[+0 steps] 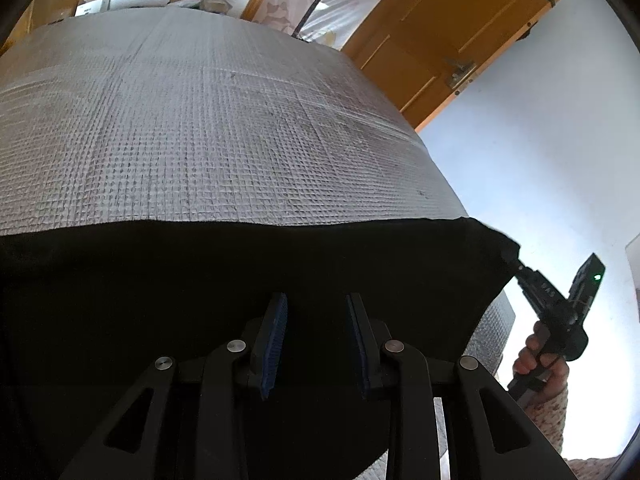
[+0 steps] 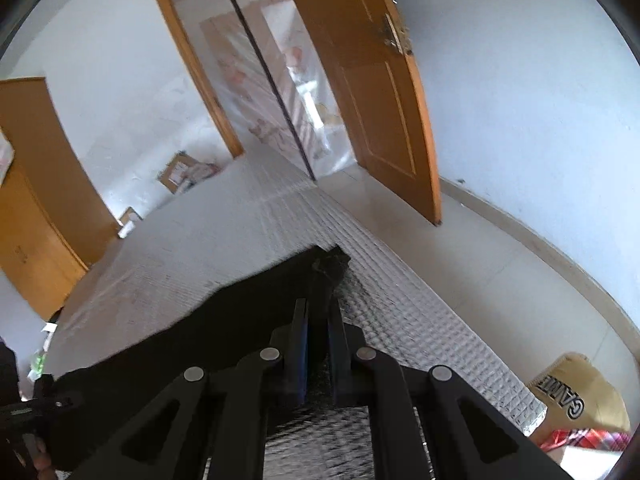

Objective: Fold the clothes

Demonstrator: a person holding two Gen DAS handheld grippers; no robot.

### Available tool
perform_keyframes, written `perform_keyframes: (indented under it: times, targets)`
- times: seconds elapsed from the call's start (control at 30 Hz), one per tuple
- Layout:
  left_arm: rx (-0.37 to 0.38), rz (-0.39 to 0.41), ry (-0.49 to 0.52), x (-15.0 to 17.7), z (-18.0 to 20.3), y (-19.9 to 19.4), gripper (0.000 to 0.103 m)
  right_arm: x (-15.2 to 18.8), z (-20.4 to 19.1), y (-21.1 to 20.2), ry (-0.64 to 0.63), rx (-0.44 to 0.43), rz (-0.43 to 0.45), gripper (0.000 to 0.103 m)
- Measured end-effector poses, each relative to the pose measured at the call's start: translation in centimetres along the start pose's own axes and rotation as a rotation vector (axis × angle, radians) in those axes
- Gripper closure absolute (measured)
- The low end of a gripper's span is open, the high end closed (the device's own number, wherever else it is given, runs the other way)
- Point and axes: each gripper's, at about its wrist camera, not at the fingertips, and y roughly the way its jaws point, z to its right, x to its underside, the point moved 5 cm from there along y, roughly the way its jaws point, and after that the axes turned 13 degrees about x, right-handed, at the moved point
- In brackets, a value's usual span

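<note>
A black garment [image 1: 160,300] is held up over a silver quilted mat [image 1: 200,120], its top edge stretched taut across the left wrist view. My left gripper [image 1: 316,300] is open, its blue pads [image 1: 274,344] wide apart with the dark cloth just behind them; I cannot tell whether they touch it. My right gripper [image 1: 514,258], held by a hand [image 1: 532,352], pinches the garment's right corner. In the right wrist view that gripper [image 2: 318,304] is shut on the bunched corner of the garment [image 2: 224,320], which runs down-left toward the left gripper [image 2: 24,412].
The mat [image 2: 200,248] covers a long surface whose right edge drops to a pale floor. An open wooden door [image 2: 380,100] stands beyond. Cardboard boxes [image 2: 176,172] sit at the far end, a "GAME" box [image 2: 576,400] on the floor at right, and a wooden cabinet [image 2: 32,200] at left.
</note>
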Motion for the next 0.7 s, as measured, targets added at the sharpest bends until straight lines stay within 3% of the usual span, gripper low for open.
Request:
perform_keyframes:
  times: [0.47, 0.7]
  targets:
    - [0.063, -0.004, -0.033, 0.1, -0.1, -0.4, 0.072, -0.5, -8.1, -4.7, -0.155, -0.167, 0.084, 0.095]
    - [0.126, -0.001, -0.052, -0.1, 0.5, -0.3, 0.072, 1.1, -12.7, -5.2, -0.247, -0.259, 0.059, 0.095]
